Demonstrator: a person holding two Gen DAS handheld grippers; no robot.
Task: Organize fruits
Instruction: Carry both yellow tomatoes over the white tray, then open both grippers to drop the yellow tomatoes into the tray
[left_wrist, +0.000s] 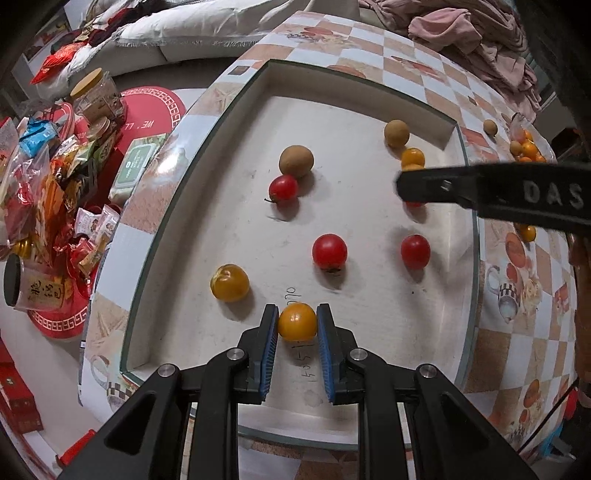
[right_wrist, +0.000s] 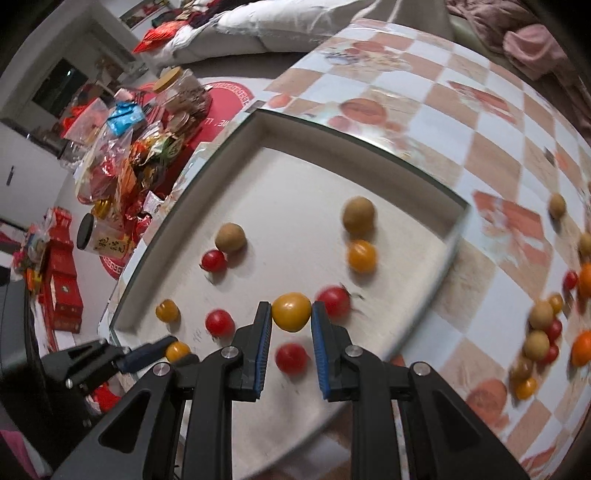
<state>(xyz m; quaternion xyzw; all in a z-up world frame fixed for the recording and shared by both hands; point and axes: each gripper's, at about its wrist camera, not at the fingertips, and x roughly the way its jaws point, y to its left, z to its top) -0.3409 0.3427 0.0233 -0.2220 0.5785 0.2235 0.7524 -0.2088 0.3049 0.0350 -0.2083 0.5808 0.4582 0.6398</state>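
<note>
Orange and round, a small fruit (left_wrist: 297, 322) sat pinched between the blue pads of the left tongs (left_wrist: 297, 325) low over the near end of the white tray (left_wrist: 258, 79), while the right tongs (right_wrist: 291, 317) gripped a yellow fruit (right_wrist: 291, 311) above the tray's near middle. Beyond them about ten fruits already lay scattered in the tray, red tomatoes (left_wrist: 329, 251) and brown longans (left_wrist: 296, 161) unsorted. Farther right, a loose pile of fruit (right_wrist: 546, 332) remained on the checkered surface (right_wrist: 480, 122), so the job looked roughly half done.

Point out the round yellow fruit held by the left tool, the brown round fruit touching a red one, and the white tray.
Round yellow fruit (left_wrist: 297, 322): left wrist view, its middle.
Brown round fruit (left_wrist: 296, 161): left wrist view, its middle.
White tray (left_wrist: 236, 122): left wrist view, left wall.
</note>
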